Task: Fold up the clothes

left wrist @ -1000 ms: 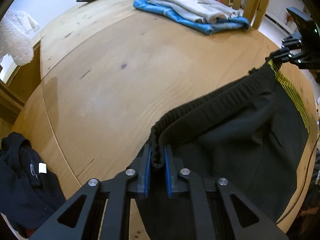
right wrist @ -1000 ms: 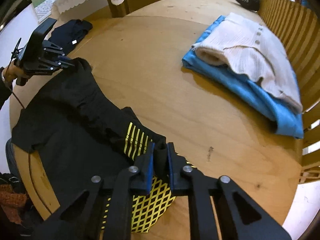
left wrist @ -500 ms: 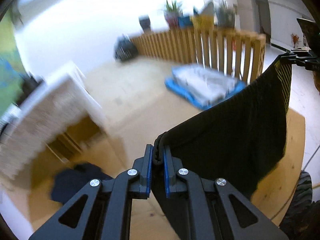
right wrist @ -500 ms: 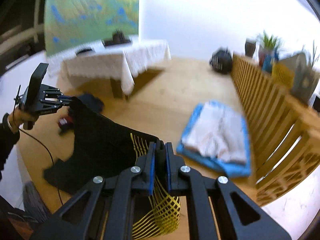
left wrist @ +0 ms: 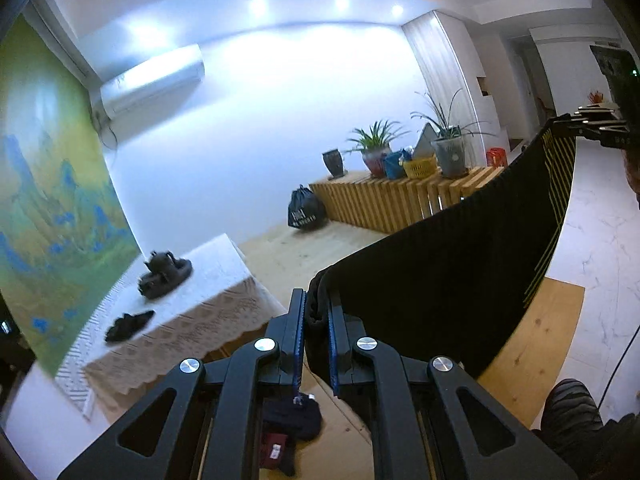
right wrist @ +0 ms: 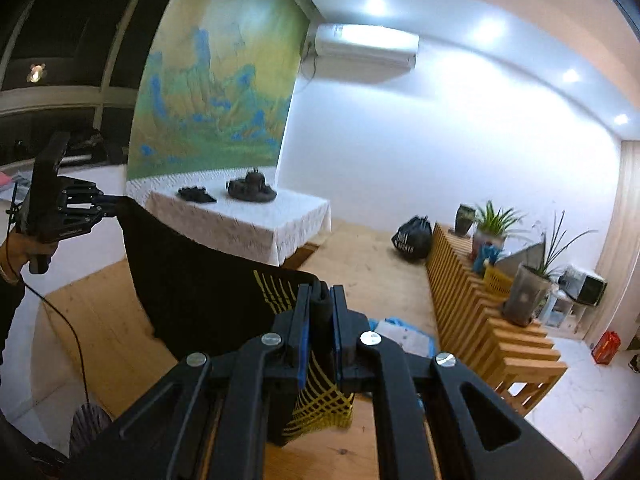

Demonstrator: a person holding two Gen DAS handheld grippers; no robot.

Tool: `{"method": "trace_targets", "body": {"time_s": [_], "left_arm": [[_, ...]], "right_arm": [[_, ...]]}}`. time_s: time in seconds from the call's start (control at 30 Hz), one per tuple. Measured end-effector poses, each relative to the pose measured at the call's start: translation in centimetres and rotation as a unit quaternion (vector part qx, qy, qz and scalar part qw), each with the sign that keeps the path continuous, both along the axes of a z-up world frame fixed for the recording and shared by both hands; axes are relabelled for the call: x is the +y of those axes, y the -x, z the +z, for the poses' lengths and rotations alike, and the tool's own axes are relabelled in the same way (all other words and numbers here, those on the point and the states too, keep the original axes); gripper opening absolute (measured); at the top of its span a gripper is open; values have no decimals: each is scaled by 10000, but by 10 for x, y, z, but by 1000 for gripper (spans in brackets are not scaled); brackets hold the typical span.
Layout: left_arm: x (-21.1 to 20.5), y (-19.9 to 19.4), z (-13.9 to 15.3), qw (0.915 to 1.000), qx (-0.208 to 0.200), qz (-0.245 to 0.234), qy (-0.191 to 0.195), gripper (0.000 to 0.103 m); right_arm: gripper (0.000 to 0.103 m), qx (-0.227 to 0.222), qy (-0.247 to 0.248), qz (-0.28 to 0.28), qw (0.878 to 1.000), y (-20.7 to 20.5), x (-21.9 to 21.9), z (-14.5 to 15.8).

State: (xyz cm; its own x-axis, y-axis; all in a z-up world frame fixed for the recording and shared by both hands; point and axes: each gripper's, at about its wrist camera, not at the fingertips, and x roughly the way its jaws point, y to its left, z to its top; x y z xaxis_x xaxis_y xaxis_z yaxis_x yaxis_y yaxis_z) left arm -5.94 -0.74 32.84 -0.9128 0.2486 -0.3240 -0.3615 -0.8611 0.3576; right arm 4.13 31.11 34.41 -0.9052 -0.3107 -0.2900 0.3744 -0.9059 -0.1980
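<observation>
A black pair of shorts [left wrist: 440, 264] with yellow mesh side stripes hangs in the air, stretched by its ribbed waistband between both grippers. My left gripper [left wrist: 316, 304] is shut on one end of the waistband. My right gripper [right wrist: 320, 304] is shut on the other end, where the yellow pattern [right wrist: 320, 404] hangs below the fingers. In the left wrist view the right gripper [left wrist: 576, 122] shows at the far right; in the right wrist view the left gripper [right wrist: 108, 200] shows at the left, held by a hand. The shorts [right wrist: 200, 288] hang well above the wooden table [right wrist: 100, 320].
A folded blue and white stack [right wrist: 400, 332] lies on the wooden table behind my right gripper. Dark clothes [left wrist: 288, 424] lie below my left gripper. A side table with a white lace cloth [left wrist: 192, 320], a slatted wooden bench [right wrist: 500, 320] with potted plants and a black bag [left wrist: 304, 212] stand beyond.
Both grippers have risen and tilted up from the table, lifting the black shorts off it. The waistband is now pulled taut in the air between them.
</observation>
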Motion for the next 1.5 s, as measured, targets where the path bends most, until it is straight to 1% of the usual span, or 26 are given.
{"method": "trace_targets", "body": {"time_s": [0.07, 0.13, 0.27, 0.37, 0.47, 0.5, 0.57, 0.63, 0.7, 0.77, 0.8, 0.87, 0.9, 0.93, 1.0, 1.03, 1.07, 1.1, 1.17, 1.2, 1.3, 1.33, 1.37, 1.4, 1.43, 1.5], "left_arm": [[-4, -10, 10, 9999, 87, 57, 91, 9], [-5, -8, 15, 9998, 96, 106, 131, 9], [-3, 29, 6, 9992, -132, 213, 298, 9], [-1, 62, -4, 9980, -356, 298, 428, 9], [1, 120, -41, 9946, -776, 382, 570, 9], [0, 139, -56, 9931, -928, 398, 603, 9], [-1, 189, -103, 9871, -1357, 468, 703, 9], [3, 235, -158, 9784, -1805, 545, 853, 9], [10, 283, -219, 9662, -2280, 618, 1031, 9], [20, 330, -289, 9514, -2700, 733, 1288, 9], [24, 347, -316, 9446, -2877, 797, 1368, 13], [28, 382, -374, 9248, -3377, 977, 1454, 17], [29, 391, -391, 9179, -3541, 1019, 1472, 18], [29, 397, -403, 9140, -3604, 1083, 1515, 18], [24, 396, -404, 9166, -3550, 1089, 1478, 18], [22, 395, -403, 9183, -3517, 1087, 1455, 20], [17, 390, -394, 9214, -3443, 1130, 1405, 22], [11, 385, -384, 9246, -3361, 1181, 1351, 22], [0, 375, -363, 9306, -3197, 1281, 1242, 22], [-4, 368, -353, 9331, -3139, 1277, 1200, 25], [-6, 338, -332, 9406, -3028, 1085, 1091, 26], [-4, 327, -330, 9423, -3027, 958, 1059, 26], [0, 317, -334, 9419, -3094, 833, 1012, 26], [5, 307, -339, 9408, -3171, 709, 963, 26], [9, 297, -344, 9396, -3248, 585, 914, 26], [26, 273, -360, 9325, -3498, 325, 838, 26]], "right_arm": [[9, 61, -42, -25, 10000, -8, -4, 8], [9, 80, -86, -52, 9999, -6, -8, 11], [9, -28, -126, -122, 9998, 20, -12, 4], [9, -319, -103, -146, 9993, 60, -13, -15], [9, -804, -141, -196, 9965, 128, -17, -58], [9, -1009, -142, -207, 9946, 155, -19, -79], [9, -1432, -129, -210, 9894, 204, -21, -120], [9, -1937, -195, -269, 9805, 264, -28, -178], [9, -2291, -411, -391, 9717, 314, -38, -233], [9, -2635, -680, -575, 9605, 365, -49, -296], [9, -2815, -770, -665, 9542, 388, -52, -324], [13, -3235, -1034, -875, 9365, 427, -60, -375], [18, -3404, -1183, -1026, 9272, 443, -62, -397], [23, -3453, -1297, -1108, 9229, 450, -62, -408], [27, -3416, -1398, -1175, 9219, 454, -58, -413], [34, -3376, -1335, -1188, 9242, 452, -53, -408], [40, -3316, -1265, -1181, 9274, 448, -46, -399], [50, -3242, -1197, -1170, 9311, 443, -39, -388], [50, -3099, -1043, -1349, 9353, 432, -23, -368], [50, -3071, -921, -1347, 9376, 423, -15, -357], [50, -3289, -496, -1045, 9373, 395, -2, -343], [46, -3425, -396, -899, 9344, 386, -3, -345], [38, -3528, -410, -793, 9314, 377, -6, -351], [17, -3613, -483, -708, 9285, 368, -11, -360], [8, -3697, -556, -623, 9254, 359, -16, -370], [8, -3964, -607, -472, 9149, 349, -30, -390]]}}
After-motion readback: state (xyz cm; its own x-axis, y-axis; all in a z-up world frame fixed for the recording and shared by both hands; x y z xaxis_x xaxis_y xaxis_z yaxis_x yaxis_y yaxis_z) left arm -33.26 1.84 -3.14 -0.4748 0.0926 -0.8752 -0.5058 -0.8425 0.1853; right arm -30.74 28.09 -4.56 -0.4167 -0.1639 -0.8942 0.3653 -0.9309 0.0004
